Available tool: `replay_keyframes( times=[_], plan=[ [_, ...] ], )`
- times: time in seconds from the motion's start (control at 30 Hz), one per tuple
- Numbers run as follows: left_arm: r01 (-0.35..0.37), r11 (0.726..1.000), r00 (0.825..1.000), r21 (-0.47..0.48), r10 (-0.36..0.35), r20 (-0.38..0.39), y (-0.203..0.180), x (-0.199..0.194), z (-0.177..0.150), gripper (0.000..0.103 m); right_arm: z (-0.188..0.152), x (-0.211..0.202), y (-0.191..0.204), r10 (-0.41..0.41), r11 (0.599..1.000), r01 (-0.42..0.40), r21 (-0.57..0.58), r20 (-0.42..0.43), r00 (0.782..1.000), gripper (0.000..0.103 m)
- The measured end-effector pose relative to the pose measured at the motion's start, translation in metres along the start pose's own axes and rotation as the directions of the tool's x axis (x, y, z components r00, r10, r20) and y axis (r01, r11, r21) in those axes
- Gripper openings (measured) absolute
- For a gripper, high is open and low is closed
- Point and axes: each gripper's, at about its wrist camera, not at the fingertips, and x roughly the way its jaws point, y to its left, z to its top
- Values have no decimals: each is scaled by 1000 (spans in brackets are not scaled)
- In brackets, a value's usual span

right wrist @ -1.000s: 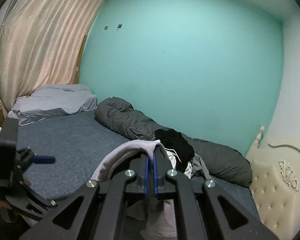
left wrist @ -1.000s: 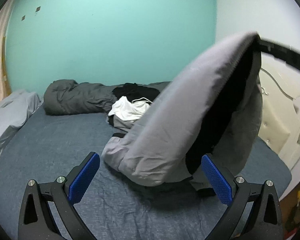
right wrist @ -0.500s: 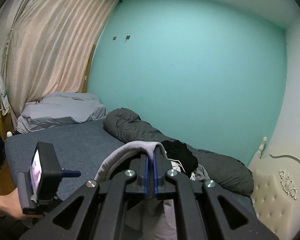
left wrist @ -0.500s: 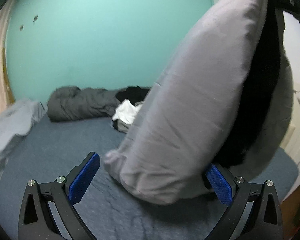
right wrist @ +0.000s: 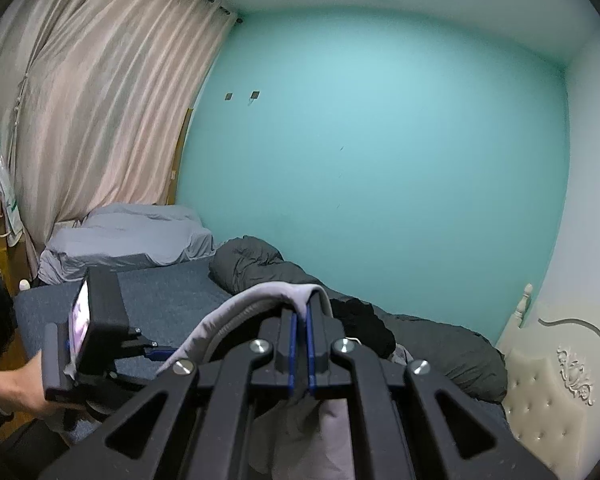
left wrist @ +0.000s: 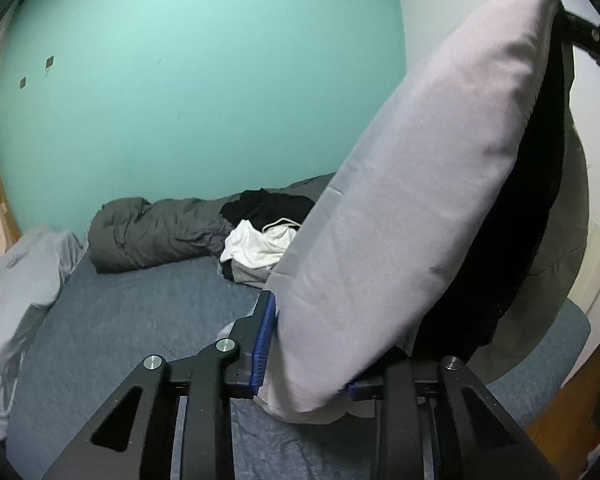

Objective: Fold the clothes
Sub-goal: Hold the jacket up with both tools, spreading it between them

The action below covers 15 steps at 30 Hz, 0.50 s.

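Observation:
A light grey garment (left wrist: 400,220) with a dark inside hangs lifted over the blue bed sheet (left wrist: 132,320). My left gripper (left wrist: 308,344) is closing on its lower end, and the blue pads (left wrist: 265,336) press the cloth from both sides. In the right wrist view my right gripper (right wrist: 300,316) is shut on the garment's upper edge (right wrist: 260,300), which drapes over its fingers. The black arm of the right gripper (left wrist: 588,36) reaches the cloth's top in the left wrist view. A hand (right wrist: 16,388) holds the left gripper at the lower left of the right wrist view.
A pile of black and white clothes (left wrist: 264,236) lies against a rolled dark grey duvet (left wrist: 152,228) by the teal wall. Grey pillows (right wrist: 128,232) sit at the bed's far left, below a curtain (right wrist: 80,100). A cream tufted headboard (right wrist: 552,384) stands at the right.
The left jaws went from wide open to closed on the garment's lower end. Both grippers rose, and the garment hangs higher and more upright.

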Motion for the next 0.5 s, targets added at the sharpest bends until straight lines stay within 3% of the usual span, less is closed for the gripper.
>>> replay_keyframes(
  times=[0.17,0.5],
  plan=[
    [-18,999,999,44,16,36,6,-36,33,6,12,-7,-5,-6,1000,6,13,32,999,4],
    [-65,992,990,112,49,135,7,-115,110,3,72,-38,-20,-43,999,40,27,131,990,4]
  ],
)
